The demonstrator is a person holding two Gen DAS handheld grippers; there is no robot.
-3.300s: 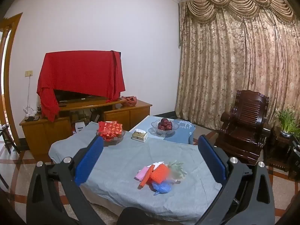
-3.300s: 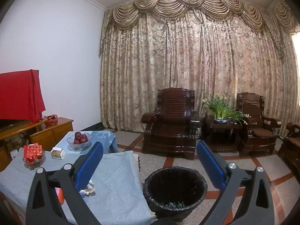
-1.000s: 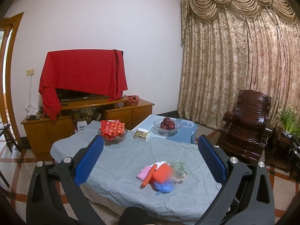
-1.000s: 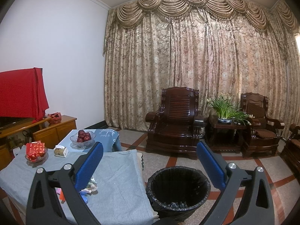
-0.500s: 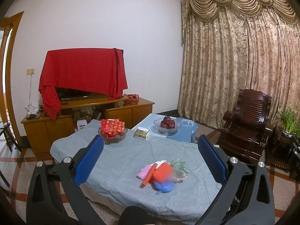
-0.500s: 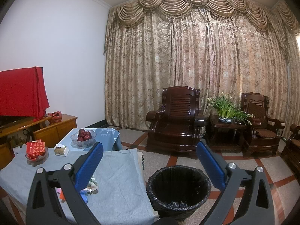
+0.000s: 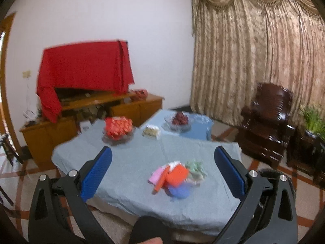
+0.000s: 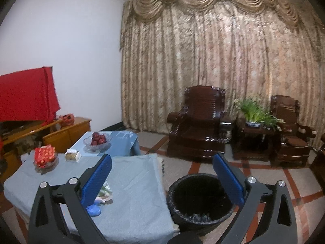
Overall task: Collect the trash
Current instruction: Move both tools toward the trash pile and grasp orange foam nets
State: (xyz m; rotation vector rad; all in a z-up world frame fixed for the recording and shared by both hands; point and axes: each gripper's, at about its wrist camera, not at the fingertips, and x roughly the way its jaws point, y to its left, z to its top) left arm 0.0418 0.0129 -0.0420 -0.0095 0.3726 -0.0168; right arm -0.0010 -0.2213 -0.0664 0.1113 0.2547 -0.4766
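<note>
A low table (image 7: 130, 168) draped in a pale grey-blue cloth (image 8: 140, 185) stands on a tiled floor (image 8: 270, 177) with red-brown lines. Near its front edge lies a small heap of trash (image 7: 178, 177): pink, orange, blue and pale green pieces touching one another. Toward the far side sit a glass dish of red packets (image 7: 118, 129) and, beside it, a small box (image 7: 151, 131). A glass bowl of dark red fruit (image 7: 179, 120) rests on a lighter blue cloth (image 7: 200, 129) beyond them. A black-lined bin (image 8: 200, 201) stands on the floor just beside the table.
</note>
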